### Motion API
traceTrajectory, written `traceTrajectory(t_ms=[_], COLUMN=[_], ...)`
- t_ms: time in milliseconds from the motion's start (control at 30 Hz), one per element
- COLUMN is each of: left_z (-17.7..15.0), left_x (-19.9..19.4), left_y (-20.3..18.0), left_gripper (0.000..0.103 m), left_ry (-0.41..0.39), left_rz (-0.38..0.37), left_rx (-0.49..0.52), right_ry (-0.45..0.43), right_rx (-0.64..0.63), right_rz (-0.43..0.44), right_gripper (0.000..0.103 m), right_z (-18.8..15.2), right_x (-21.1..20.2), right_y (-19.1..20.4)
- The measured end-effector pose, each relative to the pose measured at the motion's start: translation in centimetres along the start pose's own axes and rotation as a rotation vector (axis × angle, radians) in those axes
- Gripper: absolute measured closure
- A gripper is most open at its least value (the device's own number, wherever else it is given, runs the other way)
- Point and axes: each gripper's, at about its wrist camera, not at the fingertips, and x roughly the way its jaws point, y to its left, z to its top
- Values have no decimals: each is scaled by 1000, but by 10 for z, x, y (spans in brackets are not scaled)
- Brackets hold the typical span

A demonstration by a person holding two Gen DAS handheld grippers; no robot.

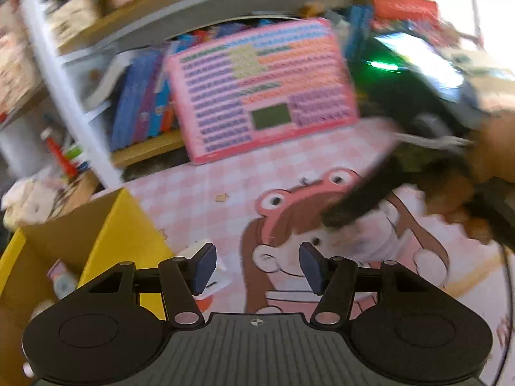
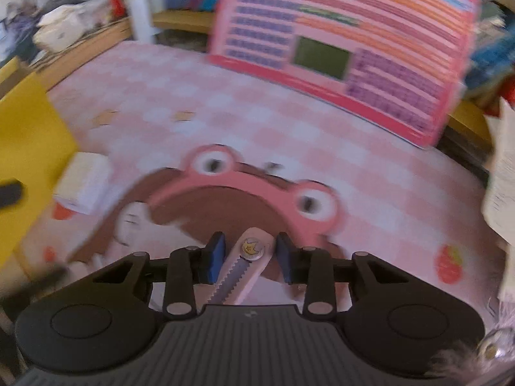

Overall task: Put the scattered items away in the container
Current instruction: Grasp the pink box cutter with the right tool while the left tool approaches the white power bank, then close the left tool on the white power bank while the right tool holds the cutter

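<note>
Left wrist view: left gripper [image 1: 257, 265] angled down over the pink checked mat [image 1: 199, 199], pads apart, nothing between them. Yellow container [image 1: 128, 225] at lower left, a small white box [image 1: 206, 273] just beside its wall. No writing legible through the blur.

Right wrist view: right gripper [image 2: 249, 257] tilted steeply down, a pink utility knife [image 2: 244, 270] with a crown sticker between the pads; probably gripped, contact blurred. Pink chart board [image 2: 354, 48] behind, text unreadable.

No writing can be read. Beyond the fingers, the pink board [image 1: 262, 88] bears rows of coloured print, all blurred; the book [image 1: 153, 96] spines are blurred too.
</note>
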Motion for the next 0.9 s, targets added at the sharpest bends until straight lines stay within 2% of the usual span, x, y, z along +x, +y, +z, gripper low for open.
traceTrajectory(t_ms=[100, 267, 433, 567, 667, 733, 767, 800, 900], left_z=[4, 5, 0, 4, 6, 7, 7, 7, 5], left_x=[21, 55, 75, 82, 85, 88, 87, 86, 78], left_y=[14, 23, 21, 22, 22, 23, 25, 26, 20], left_gripper=[45, 45, 45, 45, 45, 51, 58, 60, 61], left_ry=[55, 133, 205, 201, 195, 196, 197, 201, 215], left_rz=[62, 191, 246, 274, 282, 269, 246, 217, 131], left_rx=[-118, -229, -250, -269, -288, -307, -314, -315, -277], right_ry=[3, 6, 0, -7, -12, -15, -13, -11, -2], right_rx=[19, 24, 71, 106, 114, 112, 110, 115, 126], right_rz=[-12, -24, -23, -34, -41, -54, -64, -68, -70], right_gripper=[70, 70, 68, 66, 66, 70, 76, 79, 79], right_z=[-7, -16, -23, -31, -35, -37, -37, -38, -45], right_x=[-7, -14, -20, -25, -28, -29, -30, -32, -38], right_y=[-13, -8, -5, -5, -5, -4, -4, -5, -9])
